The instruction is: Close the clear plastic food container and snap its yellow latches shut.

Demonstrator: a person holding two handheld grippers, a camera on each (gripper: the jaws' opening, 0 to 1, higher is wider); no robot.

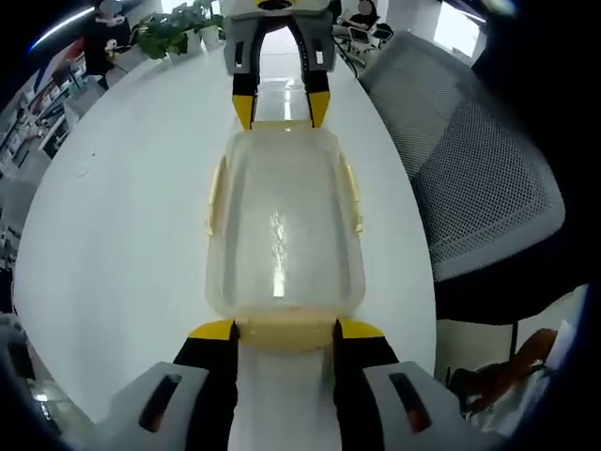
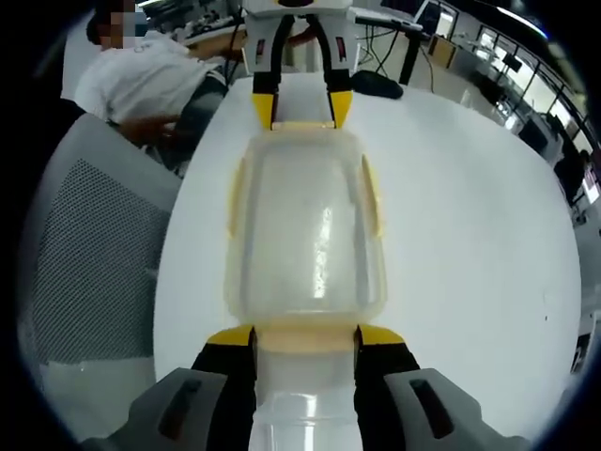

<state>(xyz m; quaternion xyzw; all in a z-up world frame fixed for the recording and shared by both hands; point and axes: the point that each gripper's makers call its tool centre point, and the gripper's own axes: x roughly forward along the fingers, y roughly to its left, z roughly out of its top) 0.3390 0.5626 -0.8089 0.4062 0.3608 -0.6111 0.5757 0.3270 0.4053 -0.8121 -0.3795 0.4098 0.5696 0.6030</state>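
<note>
A clear container [image 1: 282, 235] with its lid on lies on a white table [image 1: 122, 225], a grey mesh chair [image 1: 479, 178] to its right. The left gripper [image 1: 284, 331] meets its near end, jaws apart astride the yellow latch [image 1: 285, 334]. The right gripper [image 2: 304, 336] does likewise at the opposite end.

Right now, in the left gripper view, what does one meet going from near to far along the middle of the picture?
Left gripper → clear container with its lid on → right gripper → potted plants at the far end of the white table.
</note>
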